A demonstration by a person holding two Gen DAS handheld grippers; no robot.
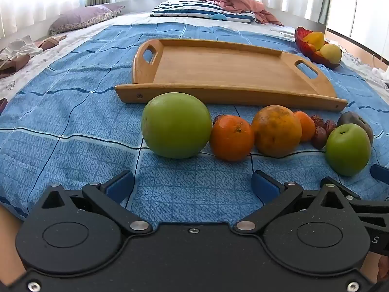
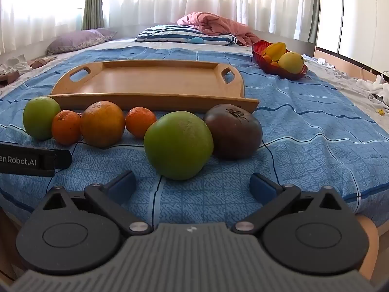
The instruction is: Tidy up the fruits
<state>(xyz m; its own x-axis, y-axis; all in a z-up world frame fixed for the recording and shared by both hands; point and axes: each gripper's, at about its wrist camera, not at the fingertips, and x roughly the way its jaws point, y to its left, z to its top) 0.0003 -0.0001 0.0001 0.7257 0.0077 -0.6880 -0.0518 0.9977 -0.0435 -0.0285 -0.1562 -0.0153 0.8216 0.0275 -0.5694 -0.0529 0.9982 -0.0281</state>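
A row of fruit lies on the blue bedspread in front of an empty wooden tray (image 1: 218, 73) (image 2: 150, 82). From left: a large green apple (image 1: 176, 125) (image 2: 40, 118), a tangerine (image 1: 231, 137) (image 2: 65, 127), an orange (image 1: 276, 131) (image 2: 102, 124), a second tangerine (image 1: 306, 125) (image 2: 140, 121), some red dates (image 1: 322, 129), a second green apple (image 1: 347, 149) (image 2: 178, 144) and a dark purple fruit (image 1: 359, 121) (image 2: 234, 131). My left gripper (image 1: 193, 186) is open and empty just short of the large green apple. My right gripper (image 2: 193, 186) is open and empty just short of the second green apple.
A red bowl (image 1: 306, 41) (image 2: 277, 69) with yellow fruit stands at the back right. Pillows (image 2: 77, 40), a striped cushion (image 2: 184, 35) and a pink blanket (image 2: 214, 24) lie at the far end. The left gripper's body (image 2: 31, 160) shows at the right view's left edge.
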